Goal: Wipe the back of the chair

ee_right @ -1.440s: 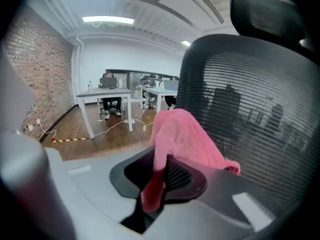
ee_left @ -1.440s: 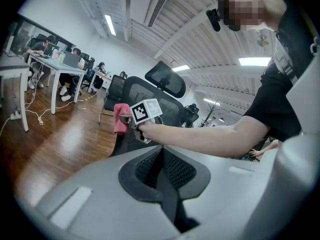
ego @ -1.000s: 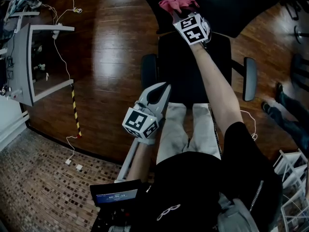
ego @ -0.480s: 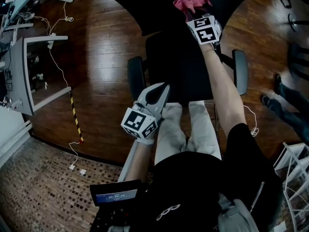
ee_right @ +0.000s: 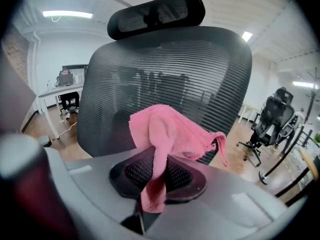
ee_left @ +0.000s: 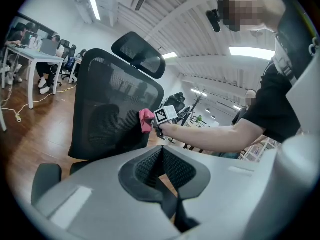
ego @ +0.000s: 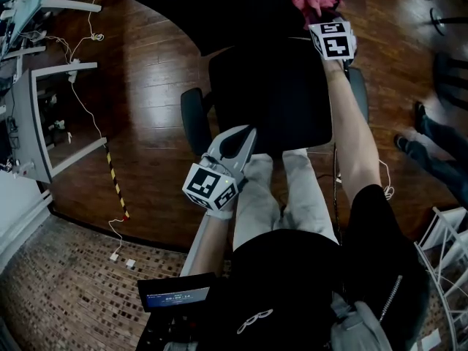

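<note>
The black mesh office chair faces me, its seat below and its backrest and headrest ahead. My right gripper is shut on a pink cloth, whose loose end hangs over the jaws. In the left gripper view the pink cloth lies against the right edge of the backrest. From above, the right gripper reaches far forward with the cloth at the top. My left gripper hangs back over the seat's front edge, jaws shut on nothing.
A grey desk and floor cables lie at the left, with yellow-black tape on the wood floor. Another person's legs are at the right, a white rack below them. The chair's left armrest sticks out.
The right gripper with the pink cloth has slid to the right across the backrest, while the chair has shifted left in view. The left gripper has stayed where it was.
</note>
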The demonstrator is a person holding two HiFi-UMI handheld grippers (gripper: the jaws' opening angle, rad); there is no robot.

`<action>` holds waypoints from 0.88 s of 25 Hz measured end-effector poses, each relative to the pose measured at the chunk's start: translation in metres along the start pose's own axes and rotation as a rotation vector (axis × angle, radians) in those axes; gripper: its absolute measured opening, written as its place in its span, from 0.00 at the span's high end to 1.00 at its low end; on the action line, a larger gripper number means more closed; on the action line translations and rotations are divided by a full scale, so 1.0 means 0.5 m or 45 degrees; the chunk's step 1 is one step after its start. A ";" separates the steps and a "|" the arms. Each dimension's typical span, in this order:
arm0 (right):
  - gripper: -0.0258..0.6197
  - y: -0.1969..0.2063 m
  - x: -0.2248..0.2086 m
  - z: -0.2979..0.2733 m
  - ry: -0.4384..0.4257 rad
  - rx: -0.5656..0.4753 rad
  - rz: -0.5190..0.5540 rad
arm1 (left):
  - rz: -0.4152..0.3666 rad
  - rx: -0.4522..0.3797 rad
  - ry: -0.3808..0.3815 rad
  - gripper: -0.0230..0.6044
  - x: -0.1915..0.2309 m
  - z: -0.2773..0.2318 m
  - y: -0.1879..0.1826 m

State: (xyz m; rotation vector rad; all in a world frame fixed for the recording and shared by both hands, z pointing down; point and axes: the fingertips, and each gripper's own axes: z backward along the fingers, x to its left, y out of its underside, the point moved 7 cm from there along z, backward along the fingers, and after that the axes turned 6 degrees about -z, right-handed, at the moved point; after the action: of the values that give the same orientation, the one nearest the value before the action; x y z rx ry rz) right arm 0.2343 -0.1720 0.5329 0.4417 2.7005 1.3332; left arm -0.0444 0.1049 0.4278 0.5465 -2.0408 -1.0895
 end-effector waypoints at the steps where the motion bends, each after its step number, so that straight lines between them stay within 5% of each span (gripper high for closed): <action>1: 0.90 0.005 -0.014 0.005 0.019 0.000 -0.015 | -0.001 0.001 0.000 0.97 -0.002 -0.001 -0.001; 11: 0.90 0.078 -0.116 0.048 0.272 0.008 -0.257 | -0.008 0.024 -0.009 0.97 0.001 0.003 0.017; 22: 0.90 0.072 -0.004 0.000 0.212 0.024 -0.181 | 0.014 0.031 -0.018 0.97 0.030 0.044 0.039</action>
State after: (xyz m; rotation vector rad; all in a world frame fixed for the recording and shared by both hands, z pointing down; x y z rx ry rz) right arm 0.2437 -0.1521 0.5613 0.1424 2.8171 1.3626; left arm -0.0713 0.1169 0.4423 0.5402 -2.0689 -1.0661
